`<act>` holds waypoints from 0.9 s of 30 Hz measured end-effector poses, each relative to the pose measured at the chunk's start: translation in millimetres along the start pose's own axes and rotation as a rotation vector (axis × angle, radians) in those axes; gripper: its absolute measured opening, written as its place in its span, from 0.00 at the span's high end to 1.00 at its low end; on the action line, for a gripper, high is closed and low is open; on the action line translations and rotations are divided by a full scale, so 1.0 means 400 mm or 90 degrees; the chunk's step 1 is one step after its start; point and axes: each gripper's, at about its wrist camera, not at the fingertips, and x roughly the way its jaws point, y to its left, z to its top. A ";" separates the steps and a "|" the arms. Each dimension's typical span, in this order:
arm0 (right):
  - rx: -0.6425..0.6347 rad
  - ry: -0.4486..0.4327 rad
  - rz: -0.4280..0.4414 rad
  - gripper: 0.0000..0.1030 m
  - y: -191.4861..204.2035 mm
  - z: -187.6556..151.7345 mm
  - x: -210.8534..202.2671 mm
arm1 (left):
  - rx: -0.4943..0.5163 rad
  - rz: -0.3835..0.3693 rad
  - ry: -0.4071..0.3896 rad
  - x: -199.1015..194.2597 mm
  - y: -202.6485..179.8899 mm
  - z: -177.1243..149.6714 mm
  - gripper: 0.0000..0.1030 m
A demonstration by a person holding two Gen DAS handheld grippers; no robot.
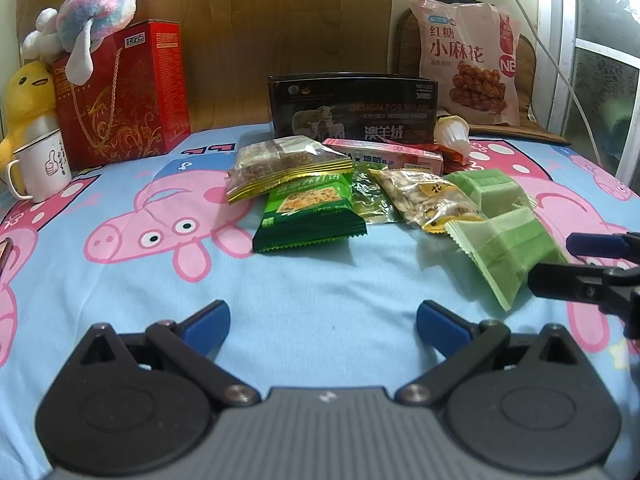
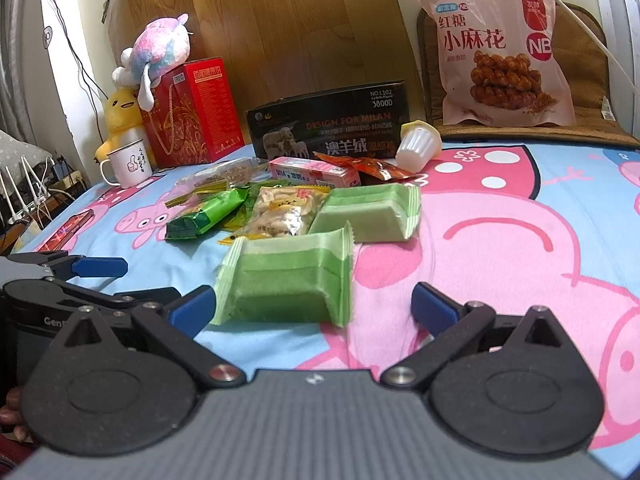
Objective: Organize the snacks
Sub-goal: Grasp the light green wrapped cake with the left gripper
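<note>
A heap of snacks lies on the Peppa Pig sheet [image 1: 320,280]: a dark green cracker pack [image 1: 308,212], a clear nut-bar pack [image 1: 280,164], a peanut pack [image 1: 428,200], a pink box [image 1: 384,154], and two light green cake packs [image 1: 508,252] [image 1: 484,188]. My left gripper [image 1: 323,322] is open and empty, short of the heap. My right gripper [image 2: 314,308] is open, its jaws on either side of the near light green cake pack [image 2: 288,284], not closed on it. The other cake pack [image 2: 368,212] lies behind.
A black box [image 1: 352,106] stands behind the heap, with a jelly cup [image 1: 452,134] beside it. A big pink twist-snack bag [image 1: 468,60] leans at the back right. A red gift box [image 1: 124,92], plush toys [image 1: 92,12] and a white mug [image 1: 42,168] stand at the left.
</note>
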 end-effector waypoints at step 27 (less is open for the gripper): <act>-0.188 0.064 0.087 0.64 0.018 0.040 -0.004 | -0.050 -0.315 0.081 0.037 -0.060 0.132 0.56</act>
